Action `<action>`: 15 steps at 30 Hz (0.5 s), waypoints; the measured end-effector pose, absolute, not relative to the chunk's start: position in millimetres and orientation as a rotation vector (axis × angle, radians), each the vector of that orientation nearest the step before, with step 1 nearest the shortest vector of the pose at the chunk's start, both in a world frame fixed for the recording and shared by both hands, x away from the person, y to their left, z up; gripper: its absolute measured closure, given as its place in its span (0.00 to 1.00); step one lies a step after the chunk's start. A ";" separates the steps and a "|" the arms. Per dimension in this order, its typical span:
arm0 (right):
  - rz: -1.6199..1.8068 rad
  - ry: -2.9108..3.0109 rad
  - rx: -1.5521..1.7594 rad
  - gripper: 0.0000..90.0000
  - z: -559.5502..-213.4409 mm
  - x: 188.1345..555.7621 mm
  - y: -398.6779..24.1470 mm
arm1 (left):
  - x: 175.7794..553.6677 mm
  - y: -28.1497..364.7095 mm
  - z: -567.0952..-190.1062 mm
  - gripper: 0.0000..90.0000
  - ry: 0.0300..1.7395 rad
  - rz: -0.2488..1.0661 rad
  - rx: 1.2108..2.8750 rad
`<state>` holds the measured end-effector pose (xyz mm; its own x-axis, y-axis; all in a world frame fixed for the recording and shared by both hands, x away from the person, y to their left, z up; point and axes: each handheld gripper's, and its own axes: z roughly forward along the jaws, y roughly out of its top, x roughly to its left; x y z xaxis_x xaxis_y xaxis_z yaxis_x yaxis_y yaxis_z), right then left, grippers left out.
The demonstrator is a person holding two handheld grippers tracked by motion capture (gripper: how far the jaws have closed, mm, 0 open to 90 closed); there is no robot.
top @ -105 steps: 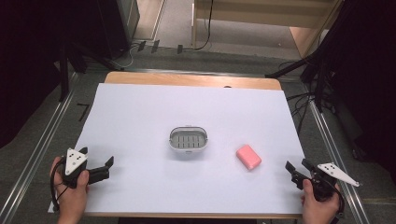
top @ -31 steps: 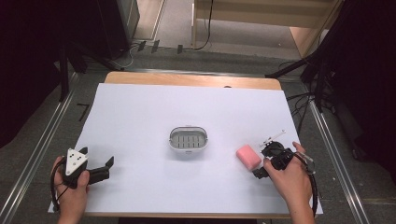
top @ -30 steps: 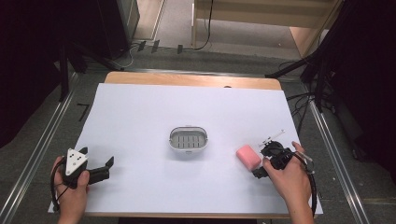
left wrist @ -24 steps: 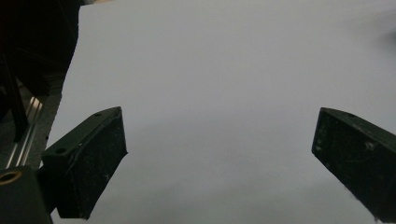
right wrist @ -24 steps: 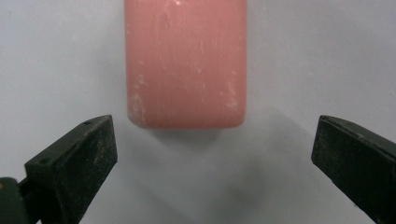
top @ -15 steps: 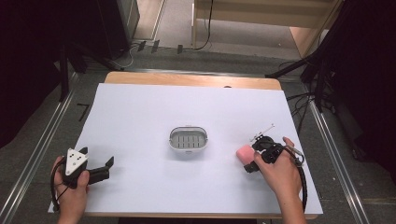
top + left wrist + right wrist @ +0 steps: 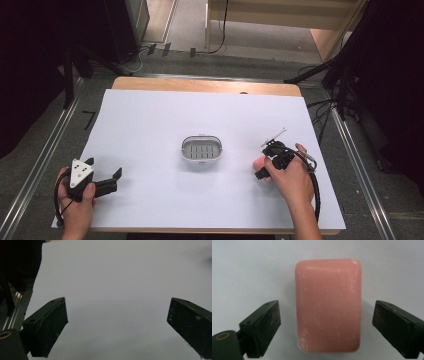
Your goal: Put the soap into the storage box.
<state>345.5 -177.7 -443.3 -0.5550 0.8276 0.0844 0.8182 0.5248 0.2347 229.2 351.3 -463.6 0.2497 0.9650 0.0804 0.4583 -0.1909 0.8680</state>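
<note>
My right gripper [image 7: 325,322], jaws spread, straddles the pink soap bar [image 7: 328,305], seemingly stiff and slick, so I'd pinch its long sides at three and nine o'clock.

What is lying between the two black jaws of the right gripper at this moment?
A pink rectangular soap bar lies flat on the white table cover, between the open jaws of the right gripper with a gap each side, as the right gripper view shows.

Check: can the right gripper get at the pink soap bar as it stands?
Probably yes. The right gripper is open, one jaw on each long side of the pink soap bar, with gaps on both sides. The bar lies flat on the white table with nothing between.
</note>
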 end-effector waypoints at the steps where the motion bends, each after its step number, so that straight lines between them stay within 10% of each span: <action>1: 0.386 2.711 1.460 0.15 -443.4 346.0 -177.3 | 229.2 351.4 -463.6 0.04 1.309 0.859 1.776; 15: 0.327 2.697 1.509 0.32 -449.8 354.0 -174.6 | 229.1 351.5 -463.6 0.04 1.308 0.857 1.777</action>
